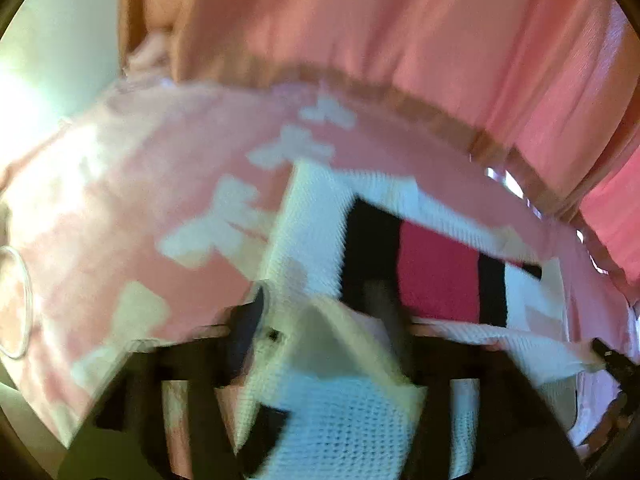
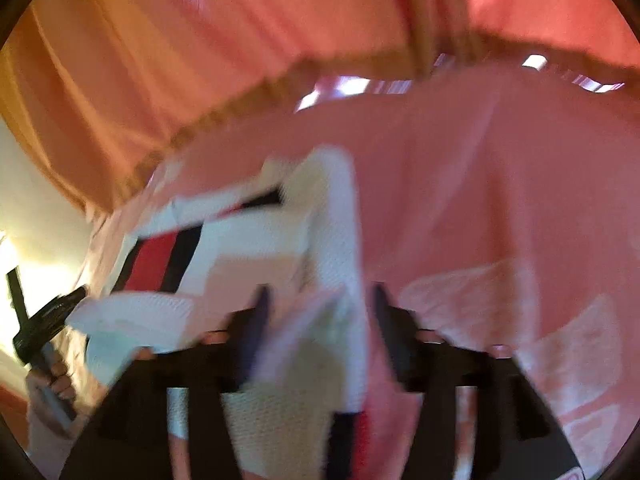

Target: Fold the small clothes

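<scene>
A small white knit garment [image 1: 312, 240] with black and red stripes hangs between two handheld grippers above a pink bedspread [image 1: 120, 200] patterned with pale bows. The left gripper [image 1: 320, 320] has its fingers pinching one white edge, which runs between them and toward the camera; the right gripper [image 2: 316, 312] pinches the opposite edge likewise. The garment's long axis appears to stretch from one pair of fingers to the other, its striped middle ahead of both. Pink curtains [image 2: 200, 40] hang beyond. Both views are blurred, and neither hand looks clearly nearer.
</scene>
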The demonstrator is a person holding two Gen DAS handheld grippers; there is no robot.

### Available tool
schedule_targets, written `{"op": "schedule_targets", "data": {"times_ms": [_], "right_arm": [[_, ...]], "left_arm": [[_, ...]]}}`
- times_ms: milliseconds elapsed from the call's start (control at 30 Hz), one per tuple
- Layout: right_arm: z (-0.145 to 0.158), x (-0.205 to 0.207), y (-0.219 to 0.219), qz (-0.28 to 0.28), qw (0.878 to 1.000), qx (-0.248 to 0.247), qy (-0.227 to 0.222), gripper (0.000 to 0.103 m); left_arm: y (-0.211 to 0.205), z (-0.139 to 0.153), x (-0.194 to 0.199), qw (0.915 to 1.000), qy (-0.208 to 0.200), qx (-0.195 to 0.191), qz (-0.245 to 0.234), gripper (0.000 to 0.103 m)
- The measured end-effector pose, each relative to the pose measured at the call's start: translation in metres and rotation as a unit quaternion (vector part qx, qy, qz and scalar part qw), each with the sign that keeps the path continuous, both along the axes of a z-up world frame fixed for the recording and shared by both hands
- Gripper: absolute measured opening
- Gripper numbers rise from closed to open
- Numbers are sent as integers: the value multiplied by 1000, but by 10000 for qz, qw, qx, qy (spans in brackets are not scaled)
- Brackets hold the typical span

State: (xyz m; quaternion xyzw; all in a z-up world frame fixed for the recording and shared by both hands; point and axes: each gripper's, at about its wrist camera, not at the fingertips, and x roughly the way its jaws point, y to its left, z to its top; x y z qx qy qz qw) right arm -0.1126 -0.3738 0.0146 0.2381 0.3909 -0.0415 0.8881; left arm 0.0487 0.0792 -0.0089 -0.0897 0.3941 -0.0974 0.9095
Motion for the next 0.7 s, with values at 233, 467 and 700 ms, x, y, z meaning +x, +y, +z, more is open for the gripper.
{"op": "schedule_targets", "data": {"times_ms": [233, 467, 700], "right_arm": [[8, -33, 4, 197, 9997, 162, 0, 62], [-17, -45, 53, 1104, 9845, -458, 1284, 65], [-31, 29, 60, 1604, 9781, -261, 1301, 15]], "left_arm": [[10, 21, -49, 9961, -406, 353, -699, 78], [-5, 16, -88, 9798, 364, 912, -1739, 89], [-61, -17, -40, 9667, 1134, 689, -2189, 67]]}}
